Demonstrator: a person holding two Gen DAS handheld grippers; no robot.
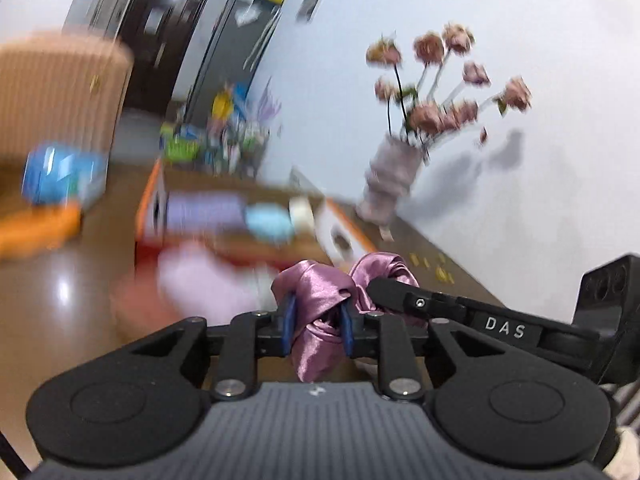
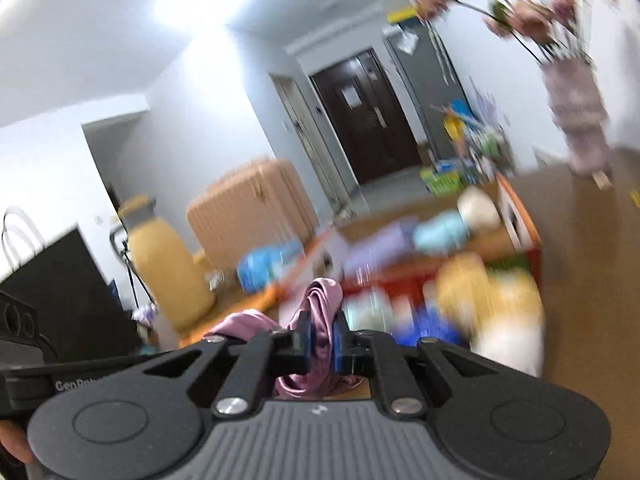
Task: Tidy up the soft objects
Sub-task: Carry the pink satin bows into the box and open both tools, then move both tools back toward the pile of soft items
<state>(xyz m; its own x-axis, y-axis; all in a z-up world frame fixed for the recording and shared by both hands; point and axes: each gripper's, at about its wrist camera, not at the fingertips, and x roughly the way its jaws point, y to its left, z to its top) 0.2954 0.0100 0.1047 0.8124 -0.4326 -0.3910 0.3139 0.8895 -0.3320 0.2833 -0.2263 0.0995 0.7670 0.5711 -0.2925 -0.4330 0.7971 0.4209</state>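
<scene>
A shiny purple satin cloth (image 1: 320, 292) is pinched between the blue pads of my left gripper (image 1: 318, 316). My right gripper (image 2: 320, 336) is shut on another part of the same satin cloth (image 2: 320, 304). In the left wrist view the right gripper's black finger (image 1: 404, 292) reaches in from the right beside the cloth. Both grippers hold the cloth above the wooden table, close together. A cardboard box (image 2: 516, 216) with an orange rim holds soft items in lilac, light blue and cream. The views are blurred by motion.
A vase of pink flowers (image 1: 392, 176) stands on the table by the white wall. A yellow plush (image 2: 488, 292) lies near the box. A tan suitcase (image 2: 248, 204), a blue packet (image 2: 260, 264) and a dark door (image 2: 368, 116) are farther off.
</scene>
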